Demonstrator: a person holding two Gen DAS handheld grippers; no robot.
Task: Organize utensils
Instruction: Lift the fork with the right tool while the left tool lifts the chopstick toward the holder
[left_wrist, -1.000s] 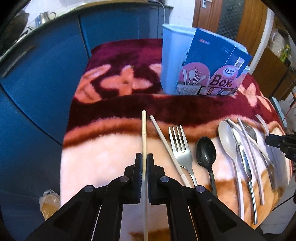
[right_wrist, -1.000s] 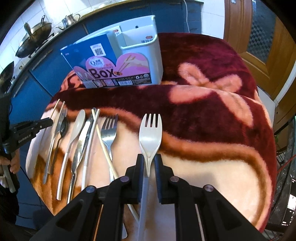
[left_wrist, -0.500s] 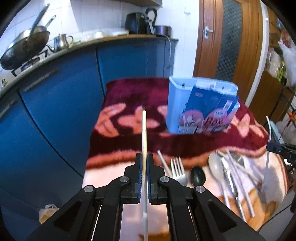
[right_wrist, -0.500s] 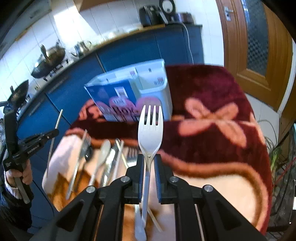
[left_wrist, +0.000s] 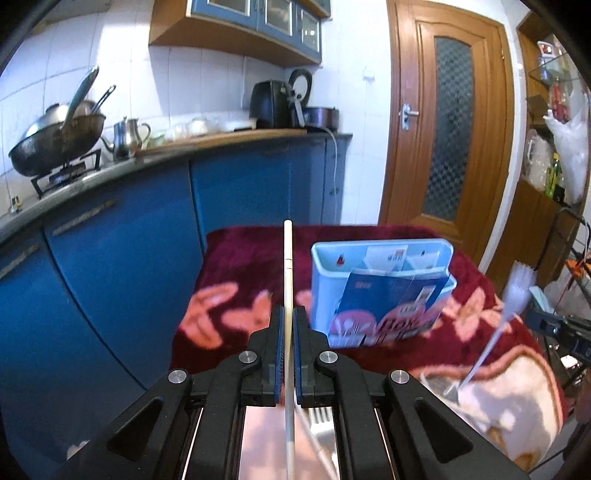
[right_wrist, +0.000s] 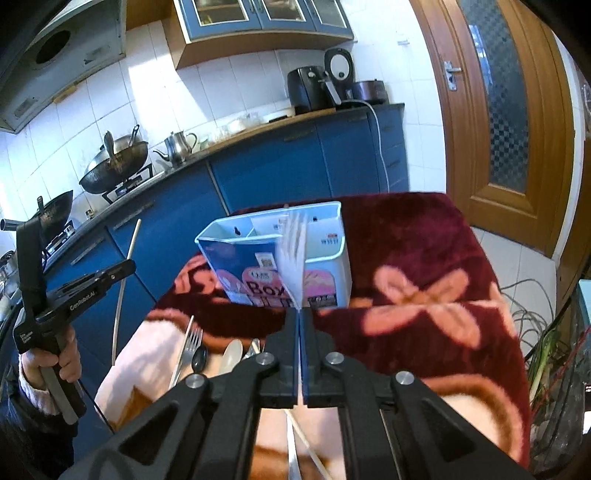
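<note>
Kitchen table under a maroon blanket (right_wrist: 424, 236): your left gripper (left_wrist: 288, 325) pinches a chopstick (left_wrist: 287, 266), your right gripper (right_wrist: 299, 325) has just closed on the white fork (right_wrist: 293, 258), both near the blue utensil holder (right_wrist: 332, 254).

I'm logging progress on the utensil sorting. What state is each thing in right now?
Left claw: shut on the chopstick, lifted.
Right claw: shut on the white fork, lifted, blurred.
Holder box: upright on the blanket, no utensils visible inside.
Metal fork, black spoon, white spoon: lying on the blanket.
</note>
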